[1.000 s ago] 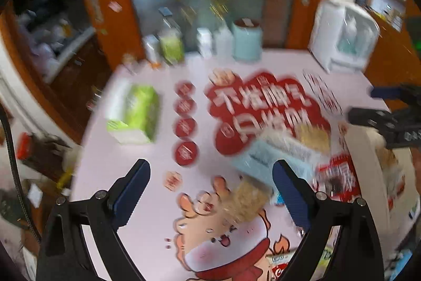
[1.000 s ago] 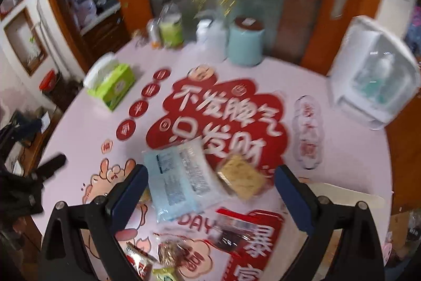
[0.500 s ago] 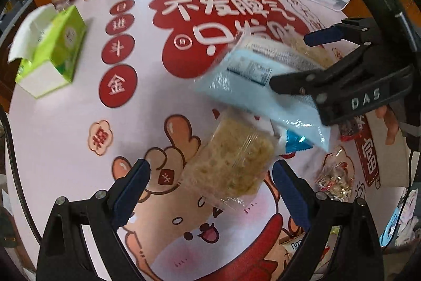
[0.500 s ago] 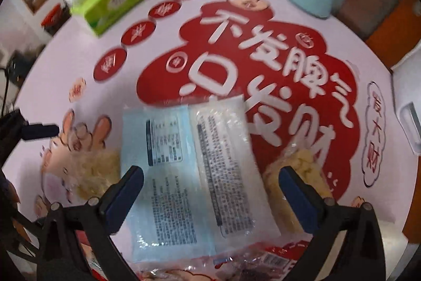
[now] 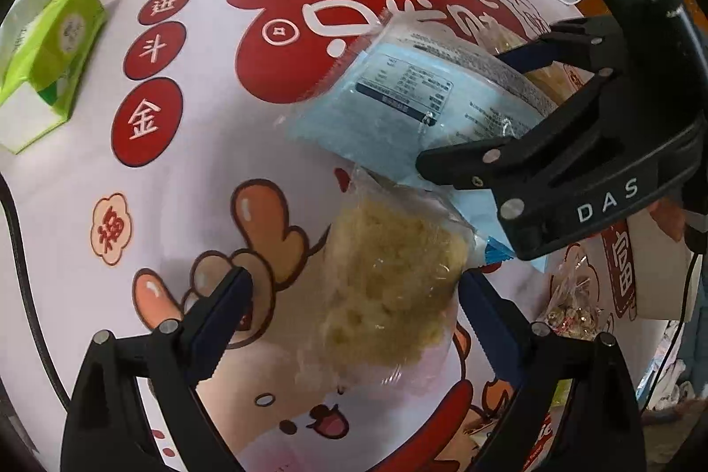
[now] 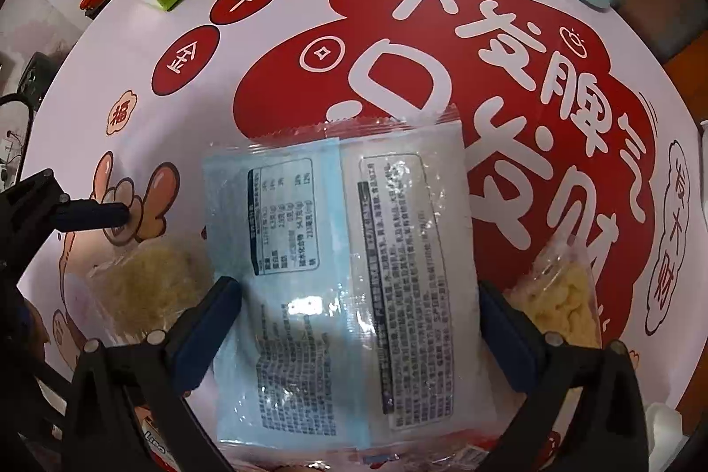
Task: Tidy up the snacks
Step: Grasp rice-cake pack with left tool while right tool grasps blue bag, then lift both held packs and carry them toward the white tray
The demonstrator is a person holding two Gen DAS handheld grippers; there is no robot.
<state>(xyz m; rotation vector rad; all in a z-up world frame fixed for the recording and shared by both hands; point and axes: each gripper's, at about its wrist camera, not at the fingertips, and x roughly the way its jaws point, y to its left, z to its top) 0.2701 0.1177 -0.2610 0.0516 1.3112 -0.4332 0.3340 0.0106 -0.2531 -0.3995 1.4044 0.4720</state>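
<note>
Pale blue snack packet (image 6: 340, 264) lying on the printed tablecloth (image 6: 509, 43), straddled by the spread right gripper (image 6: 360, 328); clear noodle packet (image 5: 389, 295) just beside it, between the released left gripper's (image 5: 354, 308) fingers

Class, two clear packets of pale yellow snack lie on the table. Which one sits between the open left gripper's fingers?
The clear packet lying over the cartoon figure, tucked under the blue packet's edge. The other clear packet lies beyond the right gripper.
</note>
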